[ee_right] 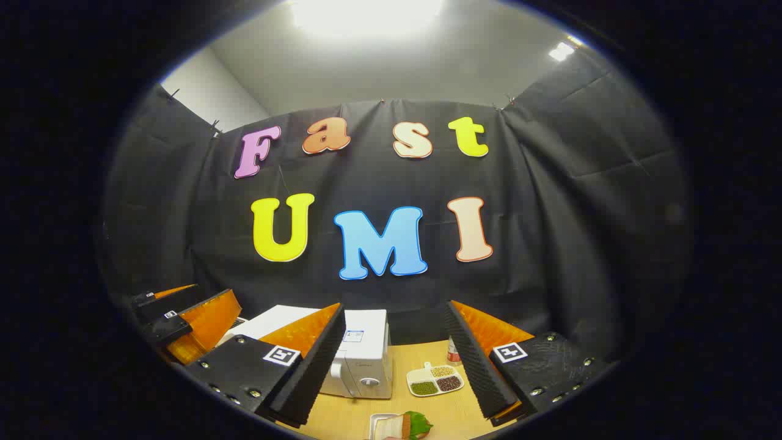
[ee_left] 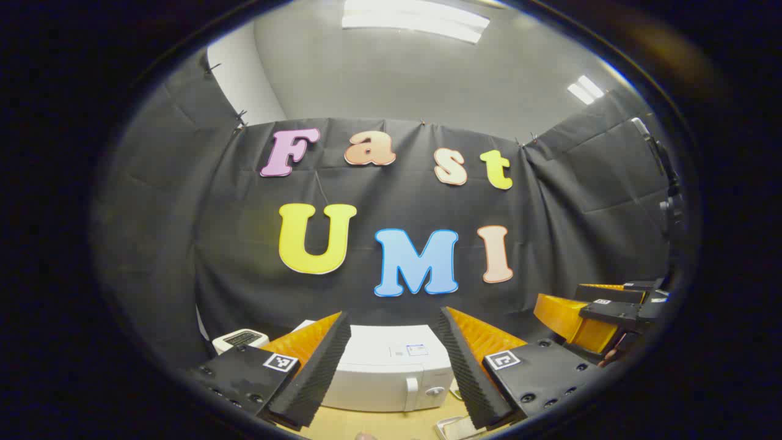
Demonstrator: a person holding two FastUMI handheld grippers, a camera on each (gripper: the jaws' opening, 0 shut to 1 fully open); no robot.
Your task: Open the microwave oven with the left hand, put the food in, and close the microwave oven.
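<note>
Sandwich plate (ee_right: 391, 426) before door-forward microwave (ee_right: 357, 360)

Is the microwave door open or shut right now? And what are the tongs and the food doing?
Microwave: door shut, handle untouched.
Left tongs: open, holding nothing, pointing at the microwave.
Right tongs: open, holding nothing, raised above the table.
Sandwich plate: resting on the table, outside the microwave.
Divided dish: on the table, filled with beans, untouched.
</note>
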